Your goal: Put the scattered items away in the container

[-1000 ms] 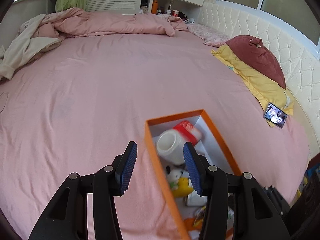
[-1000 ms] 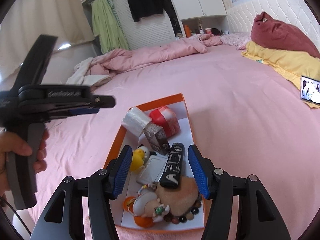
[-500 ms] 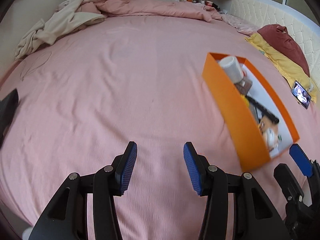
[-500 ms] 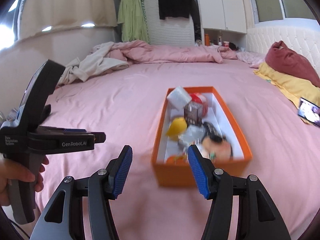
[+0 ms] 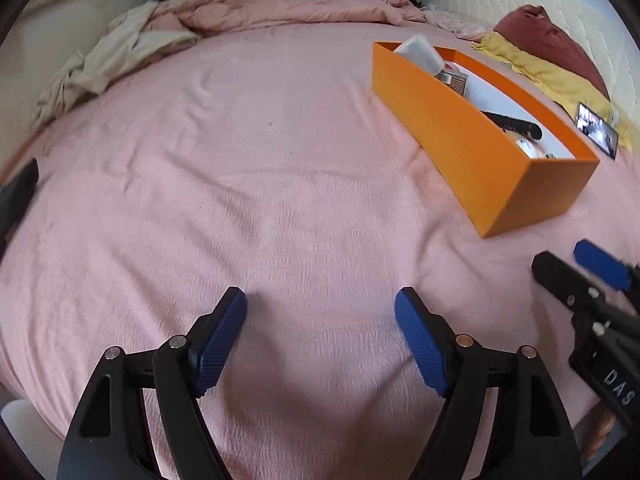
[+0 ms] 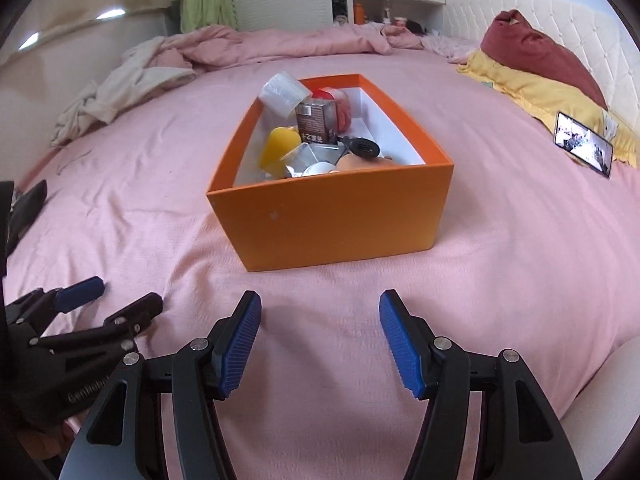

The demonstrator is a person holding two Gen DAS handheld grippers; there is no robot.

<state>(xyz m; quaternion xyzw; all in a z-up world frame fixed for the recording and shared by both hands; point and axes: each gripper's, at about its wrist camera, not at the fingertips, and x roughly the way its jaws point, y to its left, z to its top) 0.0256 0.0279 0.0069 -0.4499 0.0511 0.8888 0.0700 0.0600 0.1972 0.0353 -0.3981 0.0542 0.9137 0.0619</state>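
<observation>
An orange box (image 6: 332,216) with white inside walls stands on the pink bed, holding a yellow toy (image 6: 278,148), a brown carton (image 6: 316,122), a red-capped jar, a clear tape roll (image 6: 282,92) and other small items. From the left wrist the same orange box (image 5: 452,120) lies to the upper right. My right gripper (image 6: 320,312) hovers low over the sheet just in front of the box, its jaws opening with nothing between them. My left gripper (image 5: 320,308) is over bare sheet to the left of the box, jaws opening and empty; it also shows as the left gripper (image 6: 108,300) at the lower left.
A phone (image 6: 582,144) with a lit screen lies by a yellow pillow (image 6: 536,92) and a dark red cushion (image 6: 532,52) at the right. A crumpled pink duvet (image 6: 288,42) and pale clothes (image 6: 120,88) sit at the far side. A dark object (image 5: 18,196) lies at the left edge.
Both grippers have drawn back from above the box and sunk toward the sheet near the bed's front edge. The left jaws stand wider than before; the right ones slightly wider.
</observation>
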